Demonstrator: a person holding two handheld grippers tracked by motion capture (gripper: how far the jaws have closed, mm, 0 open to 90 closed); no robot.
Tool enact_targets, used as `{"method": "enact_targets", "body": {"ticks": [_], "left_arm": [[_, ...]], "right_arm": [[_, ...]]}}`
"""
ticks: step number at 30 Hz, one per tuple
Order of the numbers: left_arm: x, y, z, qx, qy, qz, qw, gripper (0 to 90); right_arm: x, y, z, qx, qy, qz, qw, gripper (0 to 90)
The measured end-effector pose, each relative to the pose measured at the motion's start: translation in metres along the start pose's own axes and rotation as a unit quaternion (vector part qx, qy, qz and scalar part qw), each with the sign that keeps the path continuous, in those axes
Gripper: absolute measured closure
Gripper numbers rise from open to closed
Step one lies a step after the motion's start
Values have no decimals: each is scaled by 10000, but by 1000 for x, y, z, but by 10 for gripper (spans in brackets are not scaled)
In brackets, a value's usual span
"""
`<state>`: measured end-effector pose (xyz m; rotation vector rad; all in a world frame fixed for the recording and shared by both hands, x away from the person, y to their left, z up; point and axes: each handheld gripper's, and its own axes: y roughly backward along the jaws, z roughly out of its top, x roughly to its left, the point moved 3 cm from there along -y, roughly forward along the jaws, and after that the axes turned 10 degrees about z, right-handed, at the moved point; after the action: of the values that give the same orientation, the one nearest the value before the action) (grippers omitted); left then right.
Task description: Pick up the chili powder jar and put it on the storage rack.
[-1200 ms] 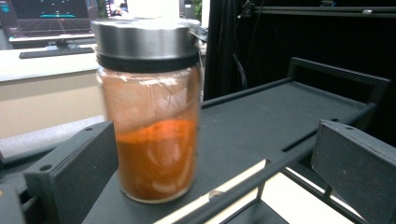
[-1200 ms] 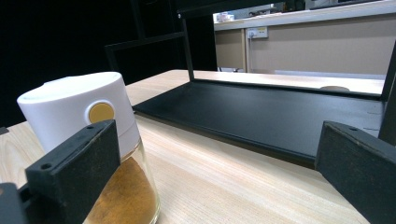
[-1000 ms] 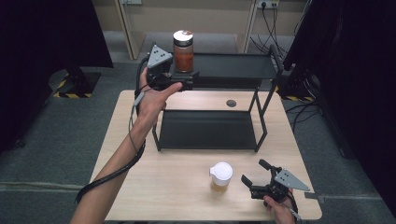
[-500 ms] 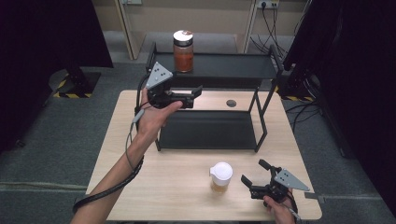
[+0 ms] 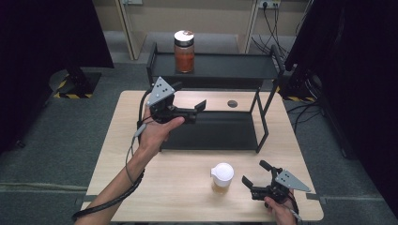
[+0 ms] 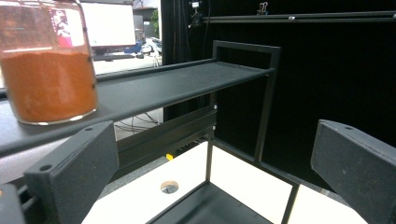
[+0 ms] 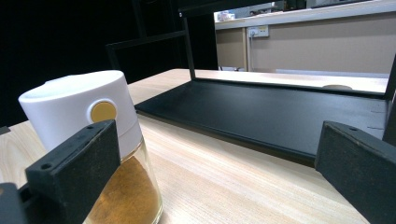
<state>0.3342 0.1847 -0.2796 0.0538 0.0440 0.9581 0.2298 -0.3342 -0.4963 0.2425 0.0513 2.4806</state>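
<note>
Nearby, both grippers agape: left gripper (image 5: 199,108) before the black rack (image 5: 225,70), right gripper (image 5: 254,183) beside white-capped jar (image 5: 222,177).

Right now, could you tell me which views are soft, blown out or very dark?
High view: slightly soft, dark at both sides. Left gripper view: the jar is sharp, the window behind it blown out, the right half near black. Right gripper view: the shaker is crisp, upper left black.

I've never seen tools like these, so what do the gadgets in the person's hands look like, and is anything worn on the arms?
Each hand holds a black gripper: the left gripper and right gripper have two flat, blocky black jaws with small screw holes, and a grey three-cornered plate on top. A dark cable trails along the left forearm. The forearms are bare, no sleeves.
</note>
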Motion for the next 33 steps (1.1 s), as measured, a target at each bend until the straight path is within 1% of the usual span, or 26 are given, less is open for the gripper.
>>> {"method": "enact_targets", "body": {"ticks": [5,6,9,14,17,19,28,33], "left_arm": [[-3,4,-7,-56,13,-69,10000,3],[-4,6,-11,-47,9,-131,9999,3],[-7,8,-17,-41,-3,-210,9998,3],[-12,14,-28,-33,-105,-249,9996,3],[-14,17,-34,-35,-101,-296,9995,3],[-16,19,-39,-36,-134,-298,9995,3],[-16,25,-63,4,6,-359,9994,3],[-16,29,-73,-34,-6,-356,9994,3]], "right_arm": [[0,0,0,-2,-2,-2,10000,5],[0,0,0,-4,-6,-4,10000,5],[0,0,0,-3,-5,-2,10000,5],[0,0,0,-9,-9,-6,10000,5],[0,0,0,-2,-4,-2,10000,5],[0,0,0,-8,-3,0,10000,5],[0,0,0,-1,1,0,10000,5],[0,-1,0,1,6,3,10000,5]]}}
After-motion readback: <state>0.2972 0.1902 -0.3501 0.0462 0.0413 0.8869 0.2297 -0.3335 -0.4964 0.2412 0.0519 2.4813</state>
